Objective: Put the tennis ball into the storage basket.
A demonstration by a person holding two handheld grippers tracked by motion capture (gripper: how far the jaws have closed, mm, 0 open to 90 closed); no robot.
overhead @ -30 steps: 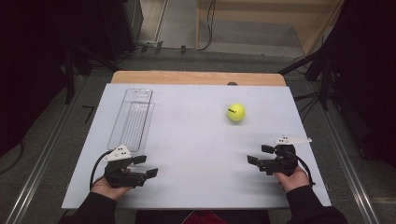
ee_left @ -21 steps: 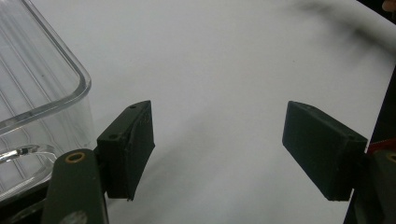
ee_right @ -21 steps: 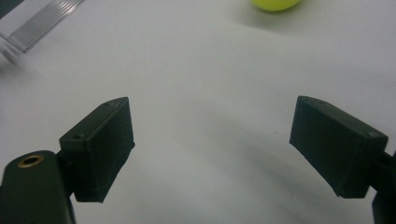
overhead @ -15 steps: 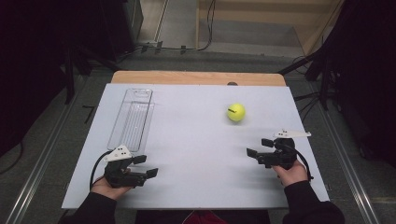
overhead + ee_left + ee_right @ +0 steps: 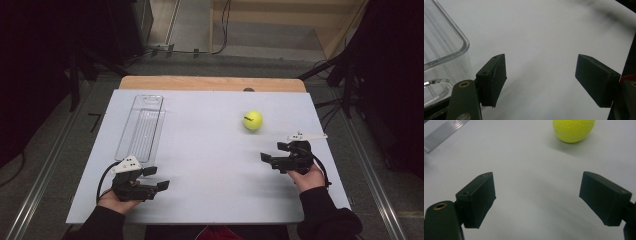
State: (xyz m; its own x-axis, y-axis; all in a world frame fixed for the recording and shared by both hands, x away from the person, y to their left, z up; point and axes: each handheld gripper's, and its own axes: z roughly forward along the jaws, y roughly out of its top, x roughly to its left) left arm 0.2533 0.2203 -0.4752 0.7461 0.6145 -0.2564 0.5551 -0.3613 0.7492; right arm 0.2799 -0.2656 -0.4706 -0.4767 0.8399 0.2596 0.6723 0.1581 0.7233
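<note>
- Left gripper (image 5: pixel 159 179), by the table's (image 5: pixel 210 200) near left corner: jaws spread wide with nothing between them. It rests in the same spot as a second ago, so this hand looks to be waiting.
- In the left gripper view its flat, matte black pads (image 5: pixel 492 80) frame bare white tabletop, with the tray's rounded corner just to their left.
- Right gripper (image 5: pixel 272 159), near the right edge: it has moved away from the near edge toward the ball over the last second, and its jaws have just been opening wider, with nothing between them. I take that as the start of a reach for the ball; no grasp is made yet.
- The right gripper view looks along its blocky pads (image 5: pixel 477 198) to the ball beyond them, a little right of centre, well clear of the tips.
- Ball (image 5: pixel 252 120): on the table's right half, nearer the far edge, unmoved. Round, yellow-green, fuzzy felt with a pale curved seam (image 5: pixel 573 130). It may roll if nudged.
- Tray (image 5: pixel 141 127): long, clear, hard plastic with a ribbed floor and rounded rim, lying lengthwise along the left side up to the far edge, empty.
</note>
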